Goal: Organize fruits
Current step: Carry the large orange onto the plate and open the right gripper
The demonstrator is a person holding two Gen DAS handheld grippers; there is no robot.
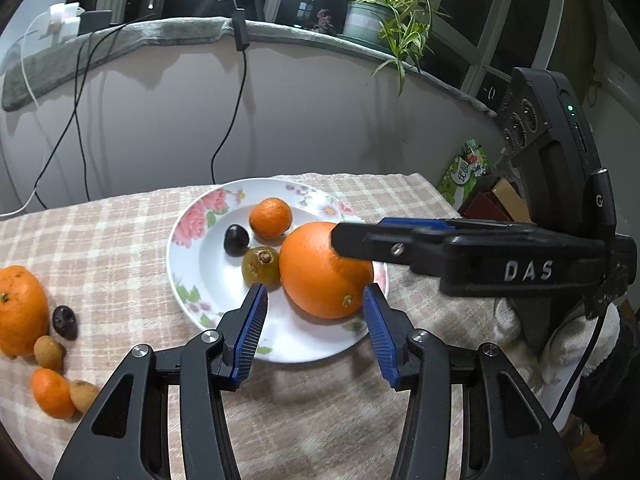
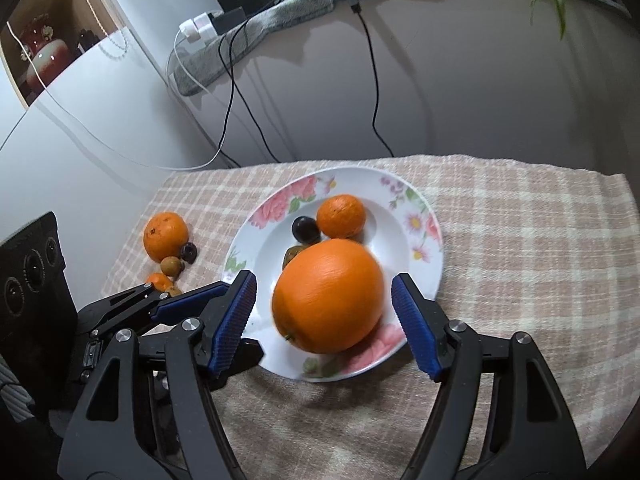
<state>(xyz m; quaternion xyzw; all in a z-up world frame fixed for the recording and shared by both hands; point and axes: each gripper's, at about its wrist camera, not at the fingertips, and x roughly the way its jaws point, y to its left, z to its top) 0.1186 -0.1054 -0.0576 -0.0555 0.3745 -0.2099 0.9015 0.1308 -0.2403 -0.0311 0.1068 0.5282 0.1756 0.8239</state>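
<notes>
A white floral plate [image 1: 192, 224] [image 2: 404, 204] holds a big orange [image 1: 320, 272] [image 2: 328, 296], a small mandarin [image 1: 271, 218] [image 2: 341, 216], a dark plum [image 1: 236, 240] [image 2: 305, 229] and a greenish-brown fruit [image 1: 260, 266] [image 2: 292, 256]. My right gripper [image 2: 324, 320] is open, its jaws on either side of the big orange with gaps on both sides. It reaches in from the right in the left wrist view [image 1: 340, 240]. My left gripper [image 1: 316, 328] is open and empty over the plate's near rim.
On the checked cloth [image 1: 120, 240] left of the plate lie an orange [image 1: 20, 312] [image 2: 165, 236], a dark plum [image 1: 65, 322], a small mandarin [image 1: 52, 392] and two brown fruits [image 1: 48, 352]. Cables hang down the wall behind. Boxes [image 1: 464, 176] stand beyond the table's right edge.
</notes>
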